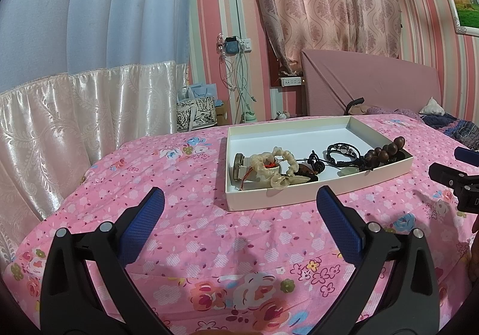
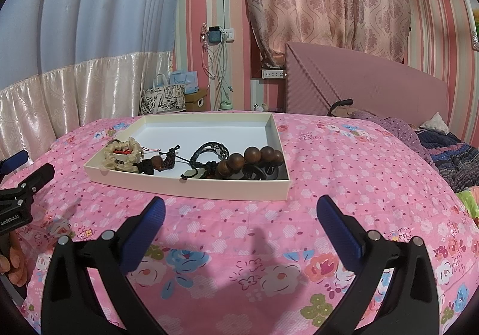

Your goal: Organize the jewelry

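Observation:
A shallow white box (image 1: 299, 197) (image 2: 191, 190) lies on the pink floral bedspread. Its near half holds jewelry: a pale beaded bracelet (image 1: 287, 163) (image 2: 118, 155), a black braided cord bracelet (image 1: 341, 152) (image 2: 209, 152), big brown wooden beads (image 1: 386, 151) (image 2: 254, 157) and a small green pendant (image 1: 347, 171). My left gripper (image 1: 241, 200) is open and empty, just short of the box's near left corner. My right gripper (image 2: 241, 208) is open and empty, in front of the box's near wall. Each gripper shows at the edge of the other's view.
The bedspread (image 1: 209, 239) drops off at the left toward white satin curtains (image 1: 74, 113). A pink headboard (image 1: 374, 80) and dark patterned bedding (image 2: 455, 155) lie at the right. Gift bags (image 1: 196, 113) and hanging cables (image 1: 236, 80) stand beyond the bed.

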Tool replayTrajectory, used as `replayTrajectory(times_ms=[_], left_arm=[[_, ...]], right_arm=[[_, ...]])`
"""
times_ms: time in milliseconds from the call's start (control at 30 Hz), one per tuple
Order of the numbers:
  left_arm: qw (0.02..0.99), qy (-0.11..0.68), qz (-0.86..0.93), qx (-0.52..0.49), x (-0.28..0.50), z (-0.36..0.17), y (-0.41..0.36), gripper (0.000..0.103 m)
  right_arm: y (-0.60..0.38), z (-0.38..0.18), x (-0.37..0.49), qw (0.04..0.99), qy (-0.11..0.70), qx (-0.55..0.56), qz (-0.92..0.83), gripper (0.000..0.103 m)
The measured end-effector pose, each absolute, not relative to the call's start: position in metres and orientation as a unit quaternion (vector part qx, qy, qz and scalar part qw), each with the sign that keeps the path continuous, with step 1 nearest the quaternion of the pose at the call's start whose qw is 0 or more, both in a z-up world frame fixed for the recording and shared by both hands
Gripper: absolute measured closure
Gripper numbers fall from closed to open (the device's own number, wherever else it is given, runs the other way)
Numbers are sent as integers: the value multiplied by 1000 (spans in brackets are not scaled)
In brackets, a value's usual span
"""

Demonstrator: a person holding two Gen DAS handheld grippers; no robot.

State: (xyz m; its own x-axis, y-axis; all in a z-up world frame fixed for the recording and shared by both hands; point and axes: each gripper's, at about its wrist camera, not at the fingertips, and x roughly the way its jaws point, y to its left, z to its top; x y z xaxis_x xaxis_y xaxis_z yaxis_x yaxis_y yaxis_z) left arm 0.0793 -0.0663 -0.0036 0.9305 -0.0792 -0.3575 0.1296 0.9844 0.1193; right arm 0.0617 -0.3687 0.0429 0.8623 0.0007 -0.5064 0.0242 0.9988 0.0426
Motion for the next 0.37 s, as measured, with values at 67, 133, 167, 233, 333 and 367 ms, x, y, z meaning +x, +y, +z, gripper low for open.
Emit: replayTrajectory(times_ms=[67, 133, 167, 233, 333, 367], left_arm=[[980, 179, -54, 70, 79, -4, -66, 3], [980, 179, -53, 70, 79, -4, -66, 3], [980, 179, -53, 68, 79, -3, -66, 3], [980, 179, -54, 65, 80, -2, -65, 3], [981, 179, -53, 58, 79, -2, -63, 3], [981, 179, -54, 58, 79, -2, -64, 3]], right_arm=[[-369, 43, 62, 965, 262, 24, -6, 2], [-369, 43, 61, 965, 262, 24, -6, 2], [-369, 43, 61, 965, 263, 24, -6, 2], [-369, 43, 62, 965, 262, 24, -6, 2], [-369, 43, 62, 965, 263, 23, -6, 2], [-369, 43, 62, 965, 263, 23, -6, 2]])
